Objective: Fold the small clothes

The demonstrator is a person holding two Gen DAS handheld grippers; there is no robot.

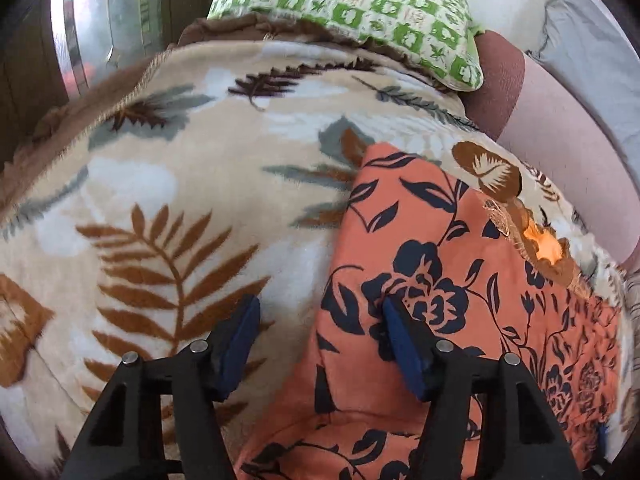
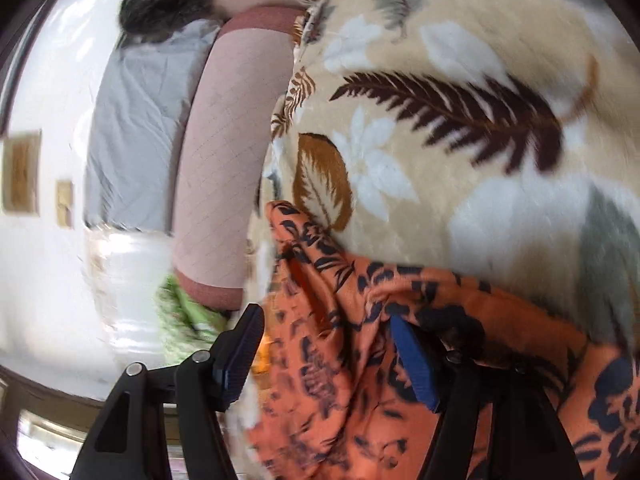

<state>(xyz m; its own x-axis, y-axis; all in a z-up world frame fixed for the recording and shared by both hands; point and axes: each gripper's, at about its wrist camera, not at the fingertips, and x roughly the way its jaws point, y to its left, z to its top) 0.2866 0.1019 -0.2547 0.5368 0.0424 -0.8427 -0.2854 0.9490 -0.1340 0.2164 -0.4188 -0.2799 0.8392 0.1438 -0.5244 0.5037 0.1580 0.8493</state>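
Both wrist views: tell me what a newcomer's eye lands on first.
The orange garment with dark blue flowers stands out first, lying on the beige leaf-print blanket. The left tool hangs open over the garment's edge, and the right tool is open with orange cloth between its fingers. A green-and-white patterned pillow sits at the blanket's far end.

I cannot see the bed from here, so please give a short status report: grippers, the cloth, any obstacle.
Left gripper open over orange floral cloth. Right gripper open, cloth between fingers. Cloth lies on leaf-print blanket. Nothing in the way.
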